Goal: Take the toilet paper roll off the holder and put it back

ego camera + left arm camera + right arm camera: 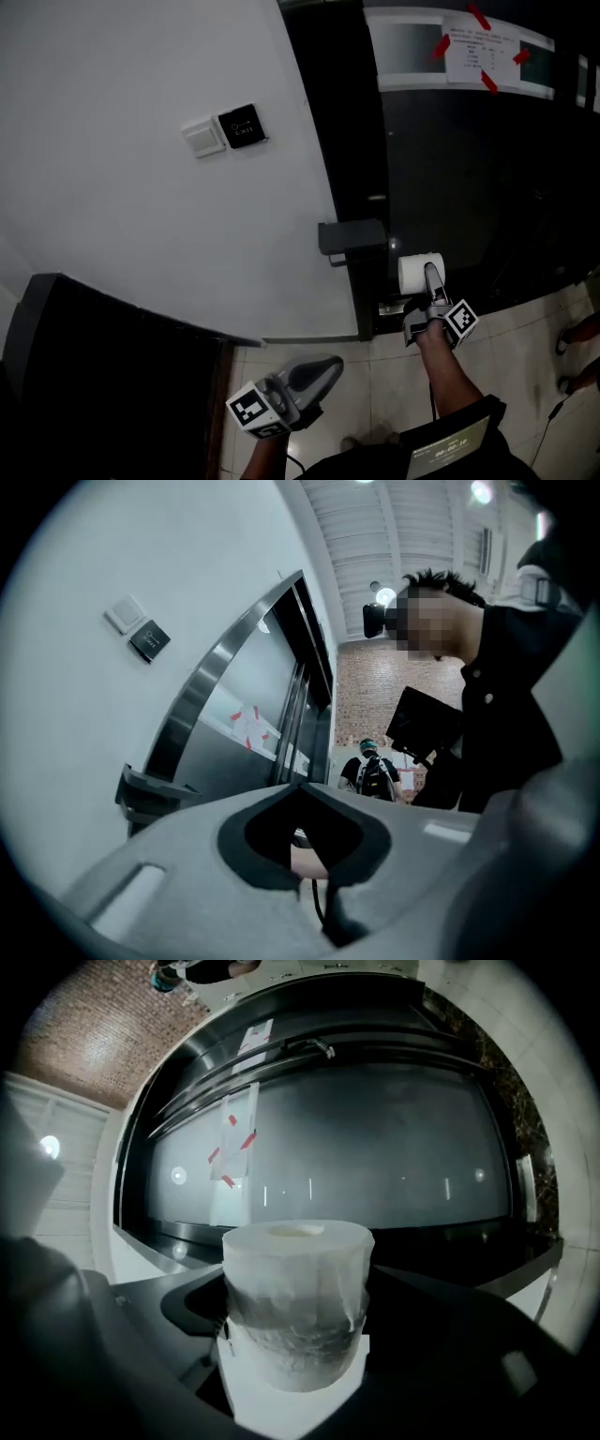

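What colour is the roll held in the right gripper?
White; the toilet paper roll shows best in the right gripper view.

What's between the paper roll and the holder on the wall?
Nothing: the head view shows only bare dark wall between the roll in the right gripper and the holder.

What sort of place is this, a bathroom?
Likely an indoor corridor or lobby, not a real bathroom: white wall with a light switch, dark glass door with a taped notice, tiled floor. Only the paper holder on the wall hints at a washroom.
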### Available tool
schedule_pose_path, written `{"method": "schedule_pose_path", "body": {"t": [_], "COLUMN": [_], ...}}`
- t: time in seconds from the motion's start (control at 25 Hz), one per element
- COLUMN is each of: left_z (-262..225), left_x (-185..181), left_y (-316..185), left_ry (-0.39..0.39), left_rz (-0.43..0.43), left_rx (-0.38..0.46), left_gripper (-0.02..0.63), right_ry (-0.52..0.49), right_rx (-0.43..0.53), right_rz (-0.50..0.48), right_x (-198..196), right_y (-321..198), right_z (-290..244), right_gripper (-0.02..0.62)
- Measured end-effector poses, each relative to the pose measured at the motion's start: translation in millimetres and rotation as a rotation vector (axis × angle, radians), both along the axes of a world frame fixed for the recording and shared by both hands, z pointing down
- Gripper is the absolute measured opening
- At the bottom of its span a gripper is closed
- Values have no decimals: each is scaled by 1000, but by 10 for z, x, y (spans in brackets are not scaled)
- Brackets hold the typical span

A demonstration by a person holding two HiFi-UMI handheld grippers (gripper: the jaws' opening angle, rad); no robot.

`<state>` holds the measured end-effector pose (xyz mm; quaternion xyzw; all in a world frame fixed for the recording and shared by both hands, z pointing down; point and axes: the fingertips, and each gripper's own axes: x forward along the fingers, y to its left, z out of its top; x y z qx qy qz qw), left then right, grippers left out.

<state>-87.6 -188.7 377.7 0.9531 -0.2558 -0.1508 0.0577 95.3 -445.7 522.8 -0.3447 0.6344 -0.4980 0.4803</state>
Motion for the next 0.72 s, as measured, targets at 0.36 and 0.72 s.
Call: {"method": "schedule_pose_path", "body": {"t": [0.36,0.72], "left_z": [212,174], "left_x": [-500,-680], "left_y": [21,78], "left_ry": [-7,2], "left_rz": [-138,-208], "left_rx": [-70,-69], "left_gripper": [2,2], "right_ry": [-4,30], "right_rx": [-58,-59], "right_rz": [22,-143], "right_x": [-244,-1064], "right_y": [-583,-648], "right_z": [127,146], "right_gripper": [416,416]}}
